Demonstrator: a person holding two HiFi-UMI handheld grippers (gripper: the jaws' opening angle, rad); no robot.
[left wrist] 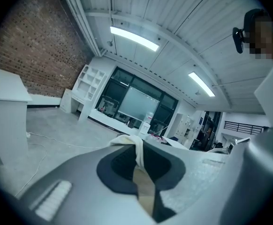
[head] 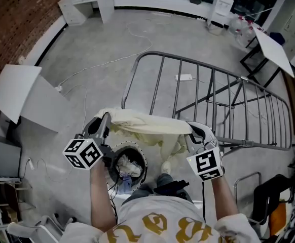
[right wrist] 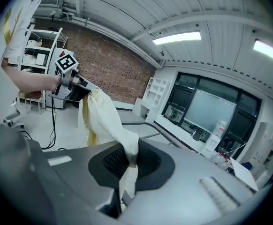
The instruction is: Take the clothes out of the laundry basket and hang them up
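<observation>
A pale yellow garment (head: 146, 124) is out of the laundry basket (head: 142, 158) and hangs stretched between the left tongs (left wrist: 139, 159) and the right tongs (right wrist: 127, 162). It is in the air above the basket, just short of the near rail of the grey drying rack (head: 214, 99). Each pair of tongs is clenched on an edge of the cloth. No bar of the rack carries anything yet, so this piece has to be draped there. Crumpled clothes (head: 127, 166) show inside the basket on the floor, so most of the job seems left to do.
</observation>
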